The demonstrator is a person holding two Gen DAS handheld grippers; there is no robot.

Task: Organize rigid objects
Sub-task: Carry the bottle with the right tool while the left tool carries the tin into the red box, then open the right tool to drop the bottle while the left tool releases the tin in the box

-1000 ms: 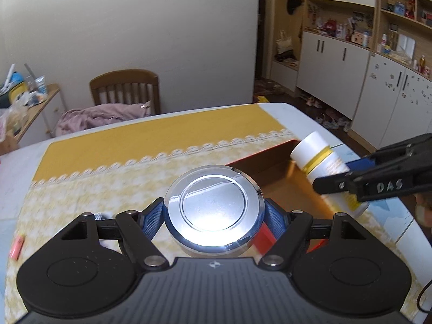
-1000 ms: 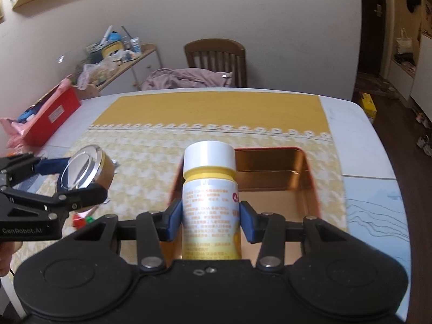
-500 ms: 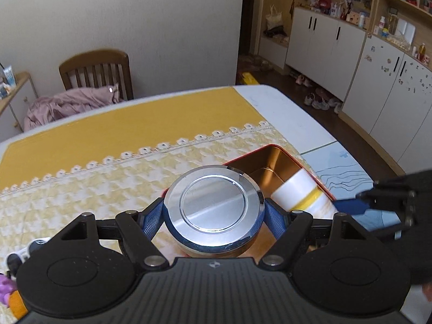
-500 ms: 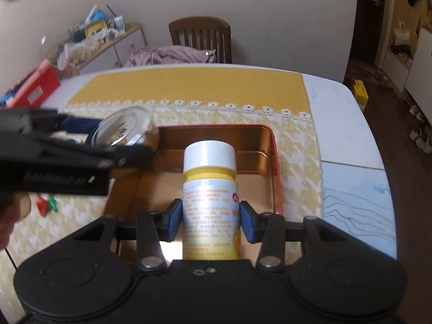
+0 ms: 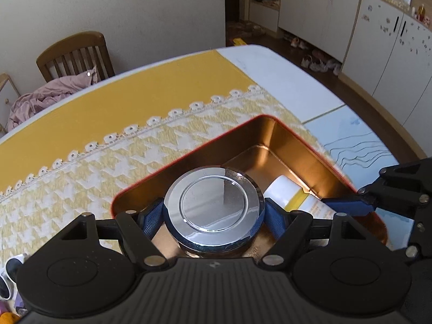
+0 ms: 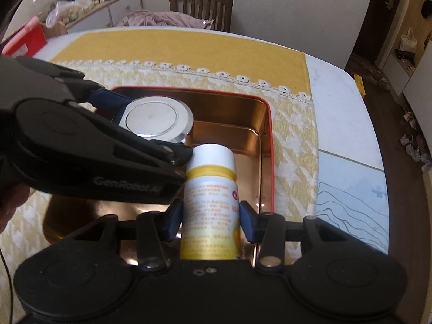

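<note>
Right wrist view — bottle (white-capped) points away, over tin.

Both grippers angle steeply downward, side by side and nearly touching. The left gripper has its blue pads clamped on either side of a round chrome-lidded jar, jaws spread wide. The right gripper, jaws set narrower, pinches a white-capped bottle upright between its pads; a hand shows at the left gripper's handle.
</note>
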